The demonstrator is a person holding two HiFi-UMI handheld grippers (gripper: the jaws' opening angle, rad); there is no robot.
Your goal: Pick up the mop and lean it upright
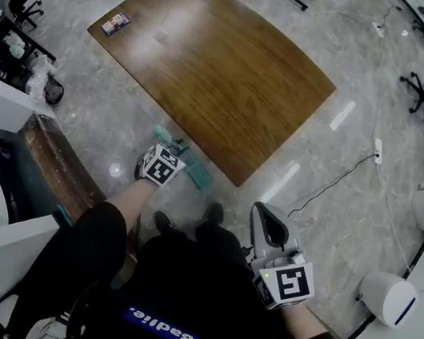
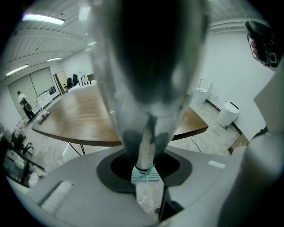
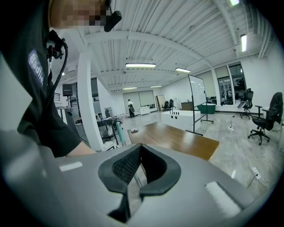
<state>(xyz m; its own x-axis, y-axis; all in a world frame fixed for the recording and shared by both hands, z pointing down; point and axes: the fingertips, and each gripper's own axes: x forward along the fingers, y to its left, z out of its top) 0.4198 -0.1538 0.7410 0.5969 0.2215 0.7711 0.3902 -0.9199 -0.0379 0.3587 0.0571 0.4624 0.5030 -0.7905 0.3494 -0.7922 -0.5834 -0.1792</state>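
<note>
**Left gripper clamped on the mop handle, right gripper idle**

In the left gripper view the left gripper has its dark pads set partway apart and closed around the mop handle. The handle fills the top centre of the frame as a thick blurred pole and narrows down between the jaws. Below the jaws, at lower centre, the teal mop head sits at the end of the handle over the pale marble floor.

In the head view the mop head shows as a teal slab left of centre, poking out on both sides of the left gripper's marker cube. It lies just beside the near corner of the brown wooden table, which takes up the upper middle.

The right gripper is at lower right of the head view, well apart from the mop. In the right gripper view its jaws are drawn together, tips meeting, with nothing between them.

A small box lies on the table's upper left corner.
</note>
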